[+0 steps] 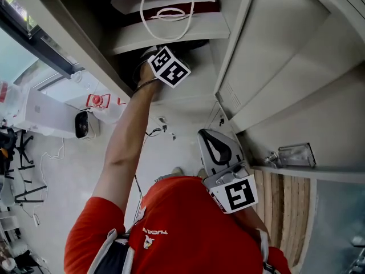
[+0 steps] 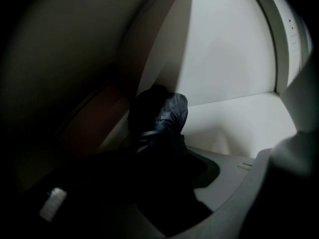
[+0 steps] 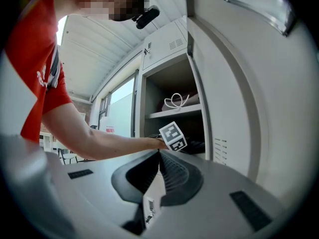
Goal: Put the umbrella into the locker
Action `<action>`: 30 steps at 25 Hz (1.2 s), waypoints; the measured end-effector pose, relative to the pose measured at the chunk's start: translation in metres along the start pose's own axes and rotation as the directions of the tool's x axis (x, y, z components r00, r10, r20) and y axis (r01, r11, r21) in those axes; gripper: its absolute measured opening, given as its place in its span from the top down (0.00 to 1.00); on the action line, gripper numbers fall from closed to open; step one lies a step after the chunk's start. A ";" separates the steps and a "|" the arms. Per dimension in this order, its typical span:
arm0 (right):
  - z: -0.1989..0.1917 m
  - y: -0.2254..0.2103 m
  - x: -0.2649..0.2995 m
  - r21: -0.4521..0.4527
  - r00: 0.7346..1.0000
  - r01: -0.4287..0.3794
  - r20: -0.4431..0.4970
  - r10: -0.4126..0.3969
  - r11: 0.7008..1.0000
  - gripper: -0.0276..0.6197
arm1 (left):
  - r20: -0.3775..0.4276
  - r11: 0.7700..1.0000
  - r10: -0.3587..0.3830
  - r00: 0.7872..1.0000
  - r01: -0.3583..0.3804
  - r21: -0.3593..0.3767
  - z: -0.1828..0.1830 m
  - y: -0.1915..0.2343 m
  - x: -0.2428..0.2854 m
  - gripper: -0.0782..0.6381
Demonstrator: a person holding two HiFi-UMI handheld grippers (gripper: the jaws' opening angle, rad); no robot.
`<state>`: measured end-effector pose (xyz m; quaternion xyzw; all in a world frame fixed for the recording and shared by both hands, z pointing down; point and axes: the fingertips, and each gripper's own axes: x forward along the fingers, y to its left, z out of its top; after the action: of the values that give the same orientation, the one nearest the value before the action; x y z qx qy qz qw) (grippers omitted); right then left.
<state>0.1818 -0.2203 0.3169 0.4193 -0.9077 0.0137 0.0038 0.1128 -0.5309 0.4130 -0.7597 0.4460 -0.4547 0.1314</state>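
One locker (image 1: 232,36) stands open in the upper middle of the head view, its pale door (image 1: 268,50) swung out to the right of the opening. A single shelf (image 1: 171,36) splits what shows of it into two compartments. The upper compartment, at the top centre of the frame, holds one bag (image 1: 165,3) in white and dark red, with two white rope loops draped over the shelf edge. The lower compartment is dark. The left gripper (image 1: 169,66) reaches into it, and only its marker cube and the bare forearm behind it show outside the shadow. In the left gripper view the one umbrella (image 2: 160,116), folded, dark and strapped round, sits at the centre of the frame inside this lower compartment. It fills the gap between the jaws, which clasp it while standing fairly wide, and the pale locker wall lies behind it. A dull reddish patch at centre left of that view is too dark to identify. The right gripper (image 1: 212,141) is at lower centre right of the head view, close to the red shirt and outside the locker. Its own view shows its two ribbed fingers (image 3: 172,171) pressed together with nothing between them. In all there are two grippers, one bag and one umbrella.
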 end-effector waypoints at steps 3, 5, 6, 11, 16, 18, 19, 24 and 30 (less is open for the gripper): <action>-0.001 0.002 0.000 -0.003 1.000 0.000 -0.005 0.000 1.000 0.95 | 0.007 1.000 -0.009 1.000 0.009 -0.009 -0.001 0.002 0.001 0.54; -0.002 0.003 0.000 -0.004 1.000 0.002 -0.010 -0.002 1.000 0.95 | 0.014 1.000 -0.019 1.000 0.019 -0.016 -0.002 0.002 0.001 0.54; -0.004 0.004 0.000 -0.003 1.000 0.002 -0.015 -0.002 1.000 0.95 | 0.018 1.000 -0.021 1.000 0.022 -0.019 -0.002 0.002 0.000 0.54; -0.010 0.008 0.001 -0.001 0.999 -0.005 -0.039 0.005 1.000 0.95 | 0.069 1.000 -0.012 0.998 0.013 -0.016 0.002 0.001 -0.015 0.47; -0.012 0.015 0.005 -0.002 0.999 -0.025 -0.046 0.025 1.000 0.95 | 0.179 0.996 -0.033 0.983 0.047 -0.074 0.018 -0.001 -0.038 0.44; -0.011 0.018 0.006 -0.006 0.998 -0.032 -0.045 0.032 0.999 0.95 | 0.214 0.995 -0.042 0.976 0.061 -0.083 0.025 -0.004 -0.048 0.44; -0.011 0.018 0.006 -0.004 0.998 -0.033 -0.045 0.033 0.999 0.95 | 0.236 0.994 -0.042 0.971 0.064 -0.086 0.029 -0.005 -0.054 0.44; -0.010 0.015 0.007 0.003 0.999 -0.023 -0.037 0.023 1.000 0.95 | 0.392 0.997 0.000 0.920 0.032 -0.075 0.058 -0.009 -0.085 0.44; -0.005 0.018 0.005 0.010 1.000 -0.021 -0.018 0.021 1.000 0.95 | 0.445 0.998 0.017 0.895 0.010 -0.058 0.070 -0.023 -0.101 0.44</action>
<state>0.1651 -0.2124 0.3218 0.4096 -0.9120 0.0220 0.0096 0.1633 -0.4520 0.3299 -0.8462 0.4186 -0.2555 0.2085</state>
